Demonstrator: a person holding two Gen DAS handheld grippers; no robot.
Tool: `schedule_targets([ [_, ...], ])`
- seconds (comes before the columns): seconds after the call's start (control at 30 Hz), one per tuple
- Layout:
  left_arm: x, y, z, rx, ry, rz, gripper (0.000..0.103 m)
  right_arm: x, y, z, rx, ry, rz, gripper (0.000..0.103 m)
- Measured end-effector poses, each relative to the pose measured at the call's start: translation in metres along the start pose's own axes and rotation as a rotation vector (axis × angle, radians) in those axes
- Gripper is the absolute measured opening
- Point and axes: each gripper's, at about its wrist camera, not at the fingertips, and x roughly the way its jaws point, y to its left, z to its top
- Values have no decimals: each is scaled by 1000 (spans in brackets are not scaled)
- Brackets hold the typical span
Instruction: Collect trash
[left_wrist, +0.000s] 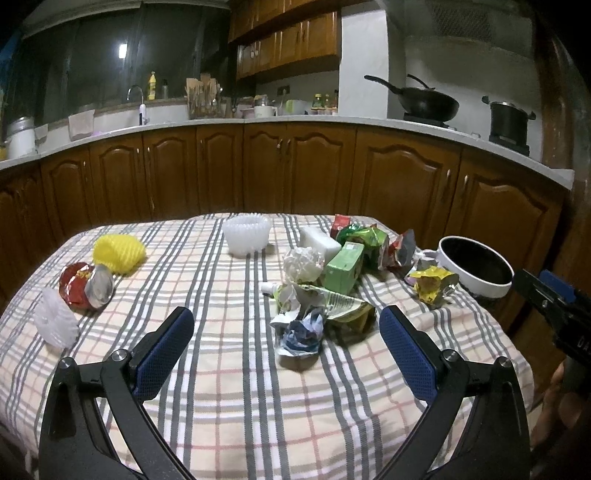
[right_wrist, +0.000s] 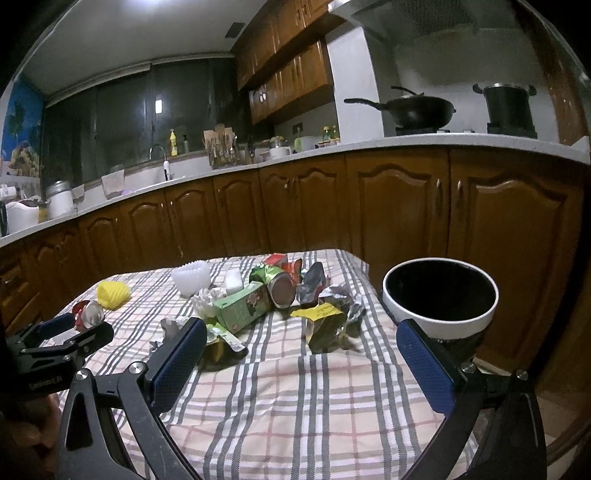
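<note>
Trash lies on a checked tablecloth (left_wrist: 236, 398). A heap in the middle holds a green carton (left_wrist: 344, 266), crumpled white paper (left_wrist: 303, 263), a blue-white paper ball (left_wrist: 303, 334) and foil wrappers (left_wrist: 373, 240). A yellow wrapper (left_wrist: 432, 285) lies near a white bin with a dark inside (left_wrist: 476, 269) at the table's right edge. My left gripper (left_wrist: 286, 328) is open and empty, just short of the paper ball. My right gripper (right_wrist: 301, 339) is open and empty, before the yellow wrapper (right_wrist: 319, 314), with the bin (right_wrist: 439, 295) beyond its right finger.
At the left lie a yellow foam net (left_wrist: 118, 253), a red foil packet (left_wrist: 86, 284) and a white foam net (left_wrist: 55, 319). A white ribbed cup (left_wrist: 246, 232) and white block (left_wrist: 318, 240) stand at the back. Wooden cabinets (left_wrist: 295, 166) lie beyond the table.
</note>
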Motion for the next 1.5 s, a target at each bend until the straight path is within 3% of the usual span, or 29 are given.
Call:
schedule_targets([
  [0.73, 69, 14, 4, -57, 187, -25, 102, 74, -36, 7, 105, 195, 57, 102],
  [0.87, 86, 20, 5, -64, 231, -31, 94, 96, -39, 10, 112, 232, 53, 95],
  [1.1, 108, 22, 3, -66, 296, -57, 80, 133, -49, 9, 122, 304, 36, 95],
  [1.2, 117, 21, 0, -62, 326, -78, 65, 144, -51, 6, 121, 331, 44, 81],
  [1.3, 123, 19, -2, -58, 348, -101, 48, 149, -53, 2, 135, 354, 74, 57],
  [1.33, 124, 18, -3, -56, 353, -108, 44, 148, -53, 1, 134, 357, 82, 45],
  [1.4, 124, 16, -4, -42, 352, -114, 32, 146, -50, 0, 127, 358, 88, 34],
  [1.43, 122, 14, -3, -31, 343, -113, 28, 144, -49, -1, 125, 355, 98, 22],
  [1.5, 119, 14, -1, -27, 333, -122, 19, 138, -45, -1, 124, 350, 112, 18],
])
